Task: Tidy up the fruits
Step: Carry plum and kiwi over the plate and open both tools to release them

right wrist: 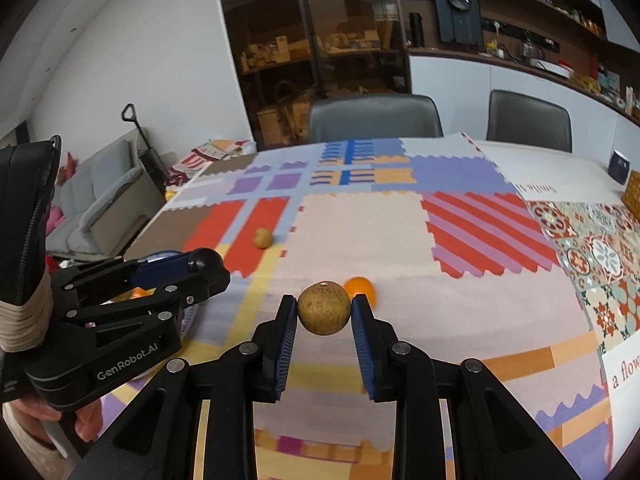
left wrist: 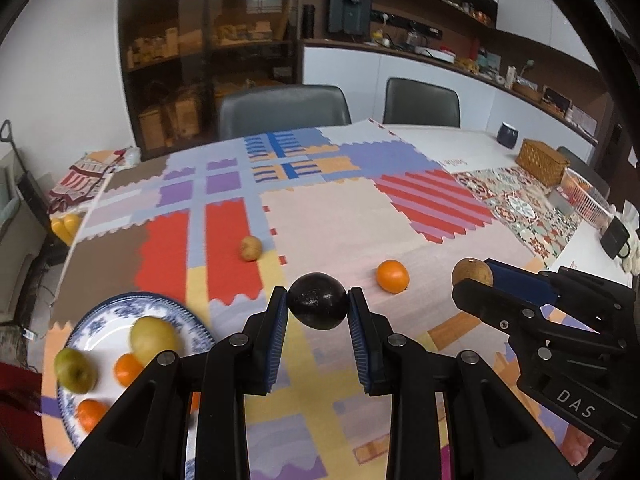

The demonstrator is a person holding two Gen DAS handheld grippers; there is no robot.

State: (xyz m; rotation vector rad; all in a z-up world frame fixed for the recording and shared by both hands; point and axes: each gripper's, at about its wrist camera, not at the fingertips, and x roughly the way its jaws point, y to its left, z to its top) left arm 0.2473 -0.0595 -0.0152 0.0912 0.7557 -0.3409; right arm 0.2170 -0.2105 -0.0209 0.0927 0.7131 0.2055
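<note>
1. Two fruits are up off the table (left wrist: 340, 232) at once: the left tool (left wrist: 317, 300) pinches a dark round fruit (left wrist: 317, 300) at its widest girth, and the right tool (right wrist: 324, 310) clamps a tan-brown round fruit (right wrist: 324, 310) the same way.
2. Both are smooth spheres held only by the pad tips (little contact), so a tilt or jolt could let one roll out.
3. The plate (left wrist: 188, 320) at the left already carries several fruits; a hard drop there could knock one off.
4. An orange (left wrist: 392, 276) and a small tan fruit (left wrist: 251, 247) lie loose on the table; a sweeping tool might nudge them away.
</note>
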